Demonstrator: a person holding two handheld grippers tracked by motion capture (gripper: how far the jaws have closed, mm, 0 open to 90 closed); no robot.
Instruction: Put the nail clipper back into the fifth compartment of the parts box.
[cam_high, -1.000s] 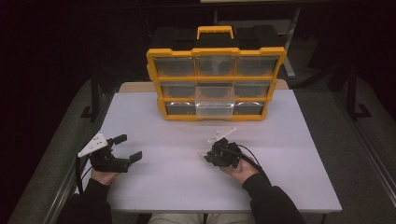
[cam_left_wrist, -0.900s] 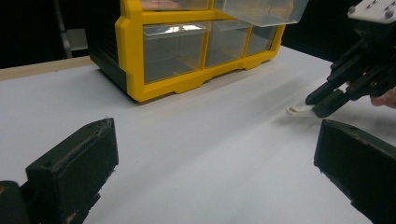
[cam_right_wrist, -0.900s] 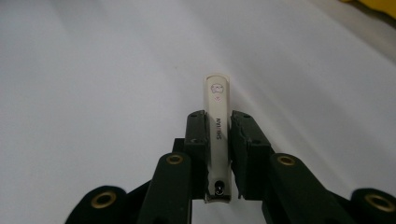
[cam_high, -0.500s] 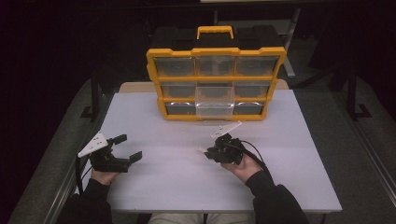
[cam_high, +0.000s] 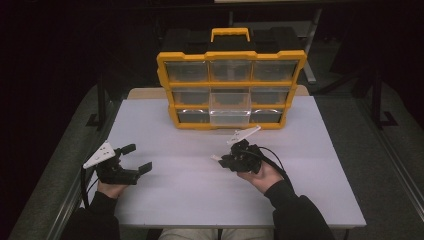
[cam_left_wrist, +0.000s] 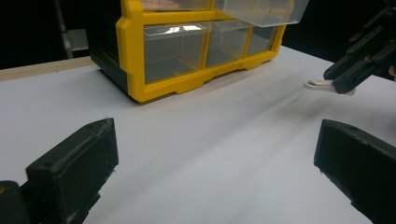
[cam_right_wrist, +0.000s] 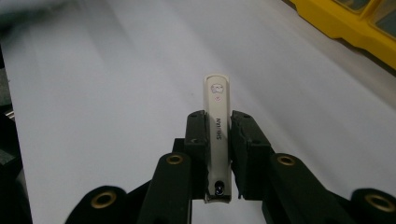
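A small white nail clipper is pinched lengthwise between the pads of my right gripper, which is shut on it. In the high view the right gripper hovers a little above the white table, right of centre, with the clipper's tip pointing left. Resting at the table's left front, my left gripper is open with nothing between its fingers. The left gripper view shows its own jaws wide apart and, at the far right, the right gripper with the clipper.
A yellow organizer with several clear drawers stands upright at the back of the white table. Its lower middle drawer is pulled out, also seen as the clear drawer in the left gripper view. Dark floor surrounds the table.
My right gripper has risen slightly off the table with the clipper still in it. The left gripper has stayed where it was.
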